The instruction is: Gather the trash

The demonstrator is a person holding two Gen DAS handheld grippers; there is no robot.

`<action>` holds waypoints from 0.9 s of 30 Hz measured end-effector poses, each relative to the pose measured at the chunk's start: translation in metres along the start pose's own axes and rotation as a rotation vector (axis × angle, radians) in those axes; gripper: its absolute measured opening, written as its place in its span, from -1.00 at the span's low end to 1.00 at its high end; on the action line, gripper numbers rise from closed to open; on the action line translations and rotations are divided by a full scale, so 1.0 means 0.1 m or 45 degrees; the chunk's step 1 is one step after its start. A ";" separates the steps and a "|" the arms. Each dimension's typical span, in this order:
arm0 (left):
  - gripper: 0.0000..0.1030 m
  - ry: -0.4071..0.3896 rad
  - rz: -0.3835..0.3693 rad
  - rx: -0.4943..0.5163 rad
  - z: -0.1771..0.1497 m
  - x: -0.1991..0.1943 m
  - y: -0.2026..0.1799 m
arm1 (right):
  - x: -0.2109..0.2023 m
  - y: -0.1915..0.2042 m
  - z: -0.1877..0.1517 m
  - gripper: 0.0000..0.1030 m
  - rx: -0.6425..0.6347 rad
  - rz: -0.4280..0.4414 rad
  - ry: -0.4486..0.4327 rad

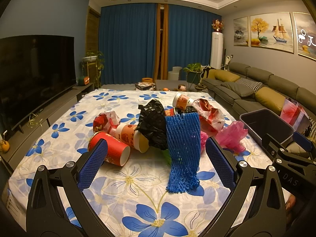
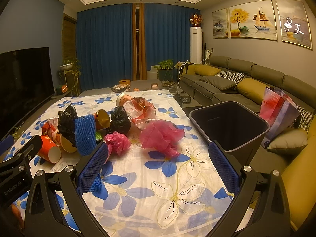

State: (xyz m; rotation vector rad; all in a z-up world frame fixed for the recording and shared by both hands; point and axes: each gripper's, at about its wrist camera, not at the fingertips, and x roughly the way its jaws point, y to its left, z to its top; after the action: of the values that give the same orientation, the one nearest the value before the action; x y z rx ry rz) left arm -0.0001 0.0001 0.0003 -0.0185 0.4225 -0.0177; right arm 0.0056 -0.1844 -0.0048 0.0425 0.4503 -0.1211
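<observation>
Between your 2 grippers, on the flowered tablecloth (image 2: 167,189), the trash is lying in a loose heap. Ahead of your left gripper (image 1: 156,164) the blue foam net (image 1: 182,152) is standing up, nearer the right finger than the left and reaching down toward the gap between them, with the black bag (image 1: 153,124) just behind it and a red paper cup (image 1: 110,150) lying on its side right behind the left finger. Ahead of your right gripper (image 2: 158,165) the 2 crumpled pink bags (image 2: 162,136) are lying, the smaller one just past its left finger.

You are working near the table's right edge, where the dark bin (image 2: 231,124) is standing open just beyond it, beside the sofa (image 2: 256,83). Bare cloth is lying open under both grippers, between you and the heap.

Both grippers are hovering with fingers spread wide, gripping nothing; the right one's left finger is sitting in front of the net's lower end, contact unclear.
</observation>
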 end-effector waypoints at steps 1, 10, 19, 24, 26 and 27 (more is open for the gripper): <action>0.90 0.002 0.000 0.000 0.00 0.00 0.00 | 0.00 0.01 0.00 0.91 -0.001 -0.001 0.000; 0.90 0.001 0.001 -0.002 0.00 -0.01 -0.01 | -0.01 -0.01 0.00 0.91 -0.001 0.001 0.003; 0.90 0.002 0.000 -0.003 0.00 -0.01 0.00 | -0.01 -0.01 0.00 0.91 -0.001 -0.001 0.002; 0.90 0.001 -0.001 -0.003 0.00 -0.01 0.00 | -0.01 -0.02 -0.01 0.91 -0.003 -0.001 0.003; 0.90 0.002 -0.001 -0.002 0.00 -0.01 0.00 | 0.00 -0.02 -0.01 0.91 -0.001 -0.002 0.003; 0.90 0.002 0.000 -0.003 0.00 -0.01 0.00 | -0.01 -0.02 0.00 0.91 -0.001 -0.001 0.004</action>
State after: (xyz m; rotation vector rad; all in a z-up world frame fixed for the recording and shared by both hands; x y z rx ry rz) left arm -0.0008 -0.0001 0.0004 -0.0204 0.4242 -0.0170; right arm 0.0045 -0.1867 -0.0050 0.0419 0.4534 -0.1213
